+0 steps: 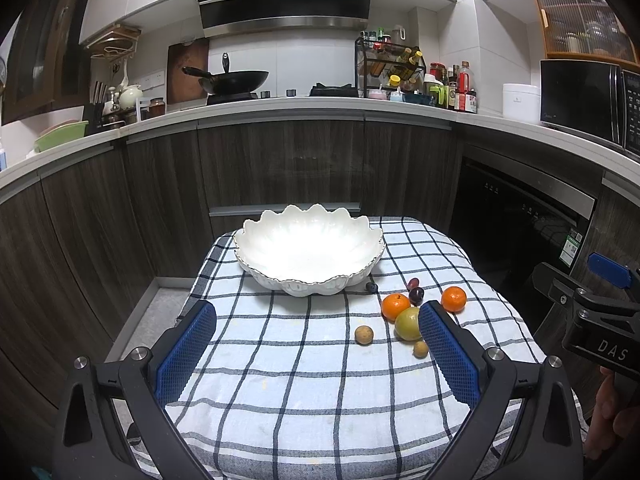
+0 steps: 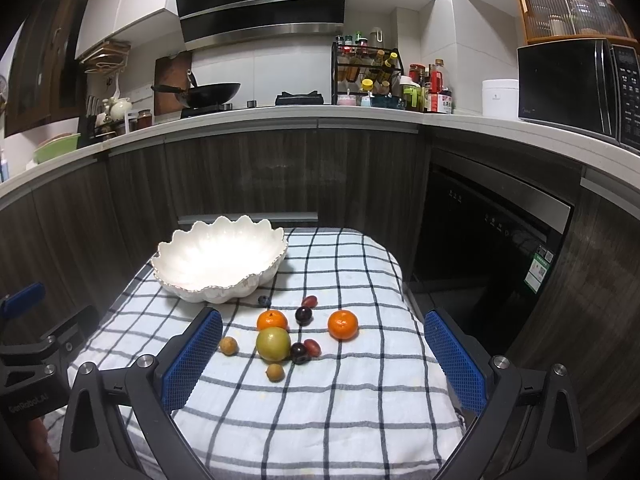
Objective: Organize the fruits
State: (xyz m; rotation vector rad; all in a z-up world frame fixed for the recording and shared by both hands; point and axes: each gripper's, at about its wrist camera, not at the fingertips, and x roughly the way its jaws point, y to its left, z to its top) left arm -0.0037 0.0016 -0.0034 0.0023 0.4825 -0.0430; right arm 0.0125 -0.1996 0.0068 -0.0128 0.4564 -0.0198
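Note:
A white scalloped bowl stands empty at the far side of a checked cloth. In front of it lie loose fruits: two mandarins, a green-yellow round fruit, two small brown longans, dark plums and a blueberry. My left gripper is open, low over the cloth left of the fruits. My right gripper is open, with the fruit cluster ahead between its fingers.
The cloth covers a small table before dark wood cabinets. A dishwasher is at the right. The counter behind holds a wok, a spice rack and a microwave. A hand holds the right tool.

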